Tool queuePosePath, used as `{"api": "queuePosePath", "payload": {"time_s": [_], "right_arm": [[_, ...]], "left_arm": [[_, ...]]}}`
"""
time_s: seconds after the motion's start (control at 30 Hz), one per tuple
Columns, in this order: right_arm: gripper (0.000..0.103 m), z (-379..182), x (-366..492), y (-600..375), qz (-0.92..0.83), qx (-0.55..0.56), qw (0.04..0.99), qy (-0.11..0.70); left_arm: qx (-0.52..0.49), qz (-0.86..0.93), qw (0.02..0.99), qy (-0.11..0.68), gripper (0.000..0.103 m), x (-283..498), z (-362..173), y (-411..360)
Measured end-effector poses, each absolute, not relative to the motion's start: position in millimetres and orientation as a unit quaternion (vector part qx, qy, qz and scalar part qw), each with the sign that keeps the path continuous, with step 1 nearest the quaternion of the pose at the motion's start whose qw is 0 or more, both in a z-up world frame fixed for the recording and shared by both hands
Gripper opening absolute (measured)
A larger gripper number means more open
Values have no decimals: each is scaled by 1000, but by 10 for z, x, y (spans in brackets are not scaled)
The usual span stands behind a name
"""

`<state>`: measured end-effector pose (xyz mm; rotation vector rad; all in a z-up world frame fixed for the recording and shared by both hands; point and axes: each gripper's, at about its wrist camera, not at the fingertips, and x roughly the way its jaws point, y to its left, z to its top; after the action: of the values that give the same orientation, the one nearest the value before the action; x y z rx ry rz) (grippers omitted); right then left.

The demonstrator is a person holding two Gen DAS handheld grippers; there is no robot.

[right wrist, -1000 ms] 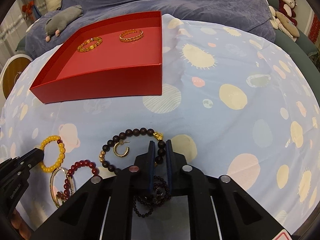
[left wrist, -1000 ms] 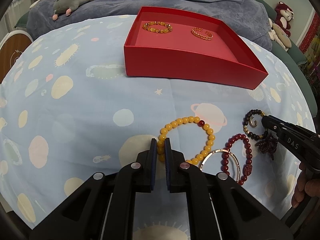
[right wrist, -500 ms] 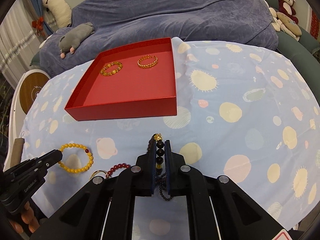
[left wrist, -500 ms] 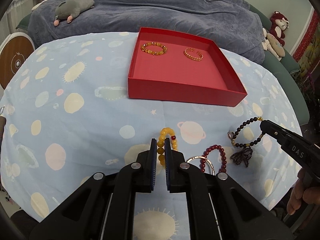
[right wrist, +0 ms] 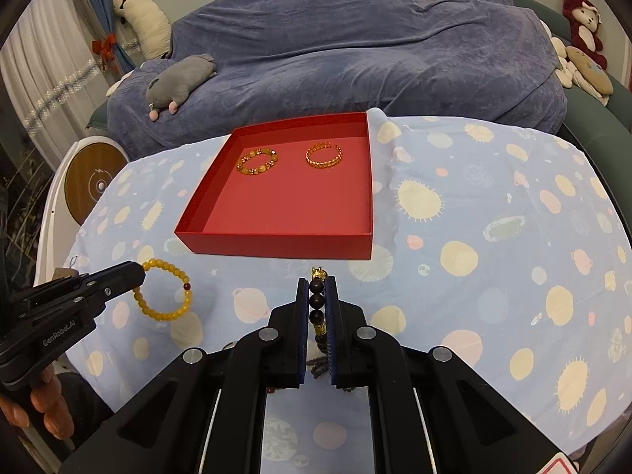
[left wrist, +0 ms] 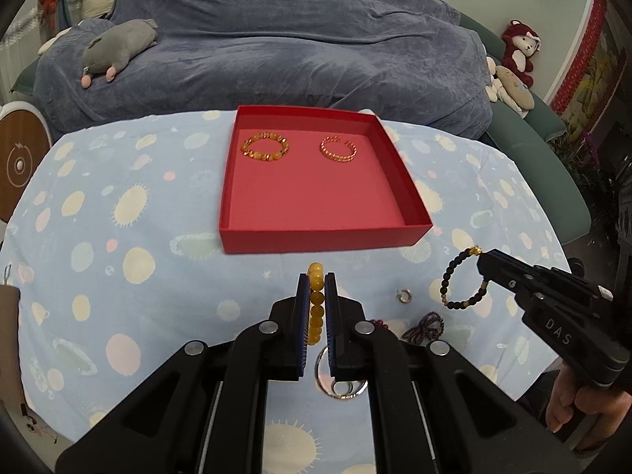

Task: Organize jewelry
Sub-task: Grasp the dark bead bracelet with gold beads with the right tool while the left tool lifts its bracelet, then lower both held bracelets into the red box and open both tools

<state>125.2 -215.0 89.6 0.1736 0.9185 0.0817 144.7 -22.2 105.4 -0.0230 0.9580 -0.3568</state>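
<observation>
Bracelets: two lie in the red box (left wrist: 322,205). Your left gripper (left wrist: 316,288) is clamped on the yellow bracelet (right wrist: 166,296), your right gripper (right wrist: 317,292) on the dark bead bracelet (left wrist: 460,284), both raised before the box. Only the left view shows an earring (left wrist: 403,296) and metal bangle (left wrist: 341,389) on the tablecloth (left wrist: 118,276).

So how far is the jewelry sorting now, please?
Done: two gold bracelets lie in the red box. In hand: the left gripper holds the yellow bracelet, the right gripper the dark one, both lifted. Left on the cloth: an earring, a bangle, a red bracelet and a dark cord.
</observation>
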Motion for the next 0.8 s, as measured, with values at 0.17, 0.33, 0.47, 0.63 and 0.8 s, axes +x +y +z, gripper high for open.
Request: {"api": "queuePosePath", "payload": {"time_s": [0.17,0.33,0.47,0.63,0.8], "right_arm": [[7,1033,1684,-2101,61,86,895,434],[7,1045,2235,-2028,74,93,895,430],[7,939,2642,-1976,77,100,892,435],[7,700,3036,-1945,84,107,882,450],[7,356,3298,-1955,78,104,868,480]], "left_arm": [[-17,-200,875,441,7,1848,1267,-379],[-37,-218,871,439,7,2384,1301,-494],[-45,-219,867,444,7,2766,1169,-558],[-50,-214,857,466,7,3151,853,-583],[-43,-196,849,489,7,3367,503,-524]]}}
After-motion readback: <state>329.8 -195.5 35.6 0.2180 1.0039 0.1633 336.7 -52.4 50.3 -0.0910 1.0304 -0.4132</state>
